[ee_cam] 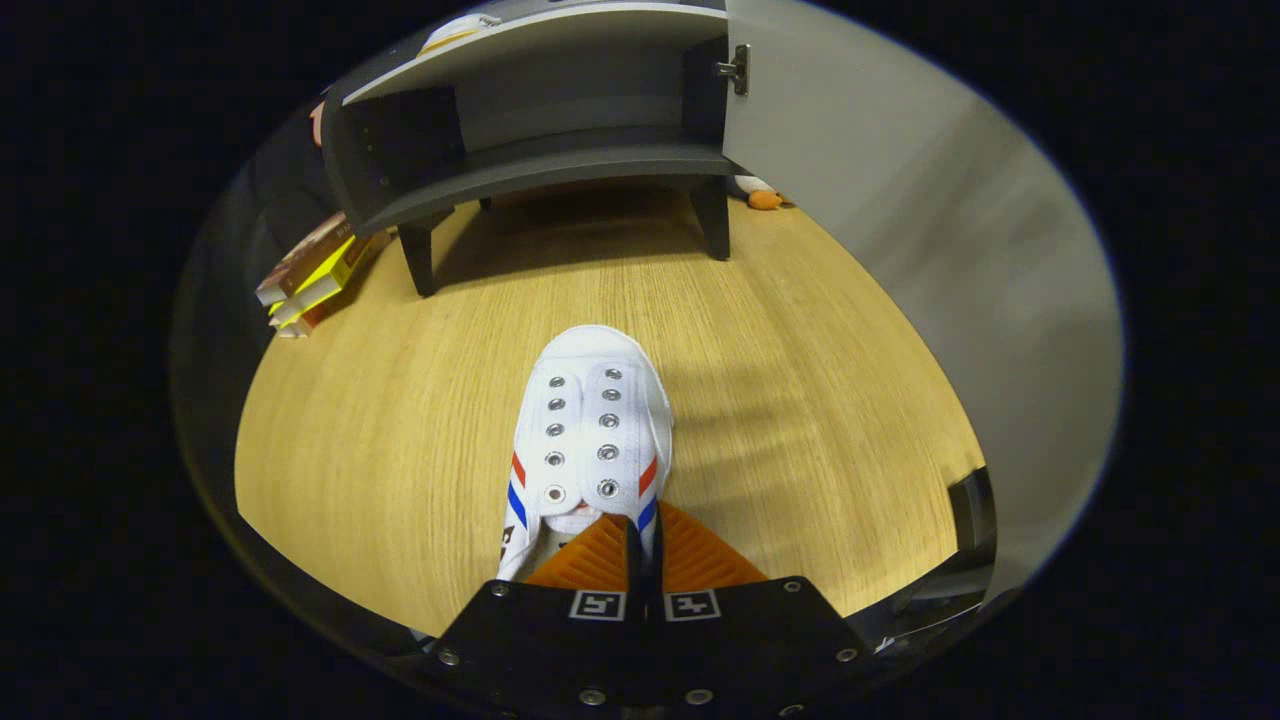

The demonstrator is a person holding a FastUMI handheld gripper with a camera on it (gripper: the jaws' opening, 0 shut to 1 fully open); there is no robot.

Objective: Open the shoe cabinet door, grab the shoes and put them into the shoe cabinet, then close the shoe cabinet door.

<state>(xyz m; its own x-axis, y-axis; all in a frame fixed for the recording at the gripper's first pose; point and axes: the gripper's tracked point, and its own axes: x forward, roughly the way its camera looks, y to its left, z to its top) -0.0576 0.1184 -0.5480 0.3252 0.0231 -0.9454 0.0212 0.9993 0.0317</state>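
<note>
Orange tongs (644, 535) clenched on one white shoe (590, 430), one open-doored shoe cabinet (540, 150) beyond, three stacked books (310, 275) beside it.

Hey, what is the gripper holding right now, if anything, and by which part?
The gripper is shut on the white shoe, its orange fingers pinching the side wall of the shoe's opening near the heel, toe pointing toward the open cabinet.

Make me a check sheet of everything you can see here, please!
Surface: light wooden floor, bare around the shoe.
Job's things: white canvas shoe with red and blue stripes, toe toward the dark grey shoe cabinet; pale grey door open.
Clutter: stacked books beside the cabinet; small orange toy behind it.
Tool: orange fingers shut on the shoe's heel side.
Cables: nothing seen.
Surroundings: dark.
</note>
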